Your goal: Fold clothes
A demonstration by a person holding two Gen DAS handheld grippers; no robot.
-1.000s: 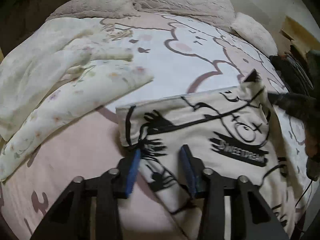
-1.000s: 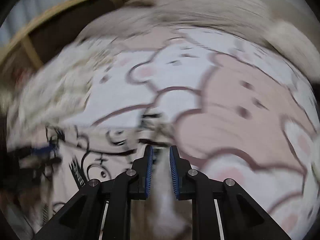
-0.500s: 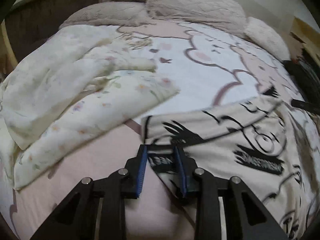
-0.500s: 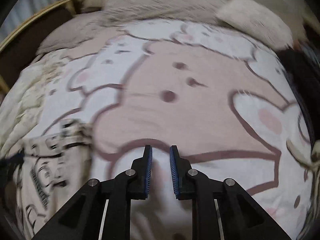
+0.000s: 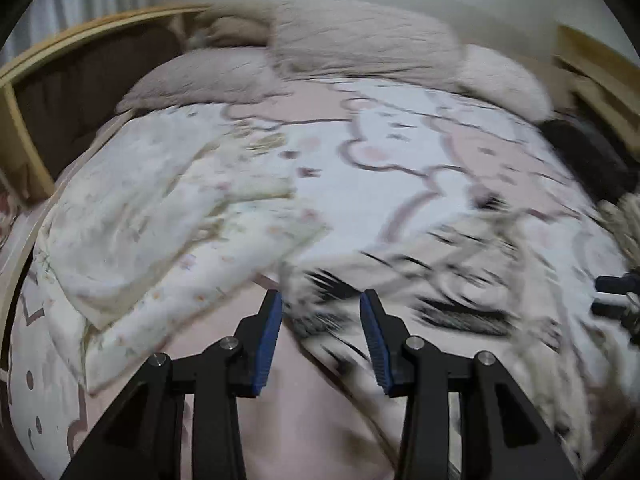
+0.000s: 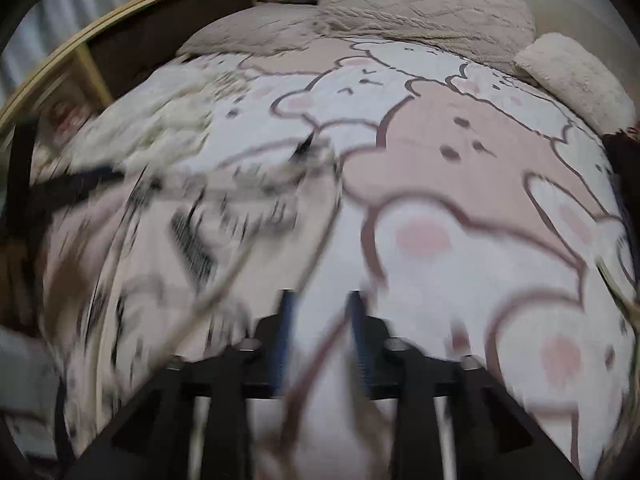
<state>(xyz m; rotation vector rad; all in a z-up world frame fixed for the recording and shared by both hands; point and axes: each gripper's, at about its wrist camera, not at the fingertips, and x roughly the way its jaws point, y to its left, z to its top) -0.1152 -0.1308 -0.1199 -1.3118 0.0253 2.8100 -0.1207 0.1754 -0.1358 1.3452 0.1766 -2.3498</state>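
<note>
A cream garment with black print (image 5: pixel 452 280) lies on the bed, blurred by motion. My left gripper (image 5: pixel 321 300) is open, its blue pads either side of the garment's near left corner, above it. In the right wrist view the same garment (image 6: pixel 192 240) lies at the left. My right gripper (image 6: pixel 320 312) is blurred; its jaws stand apart over the bedsheet beside the garment's right edge, holding nothing I can make out. The right gripper's tips also show at the far right of the left wrist view (image 5: pixel 616 292).
A pale floral garment (image 5: pixel 160 232) lies crumpled at the left of the bed. Beige pillows (image 5: pixel 360 48) and a fluffy cushion (image 6: pixel 576 76) sit at the head. A wooden bed frame (image 5: pixel 24 120) runs along the left. A dark item (image 5: pixel 580 156) lies at the right edge.
My left gripper has opened, let go of the printed garment's corner and pulled back. My right gripper has opened wider and swung back towards the garment.
</note>
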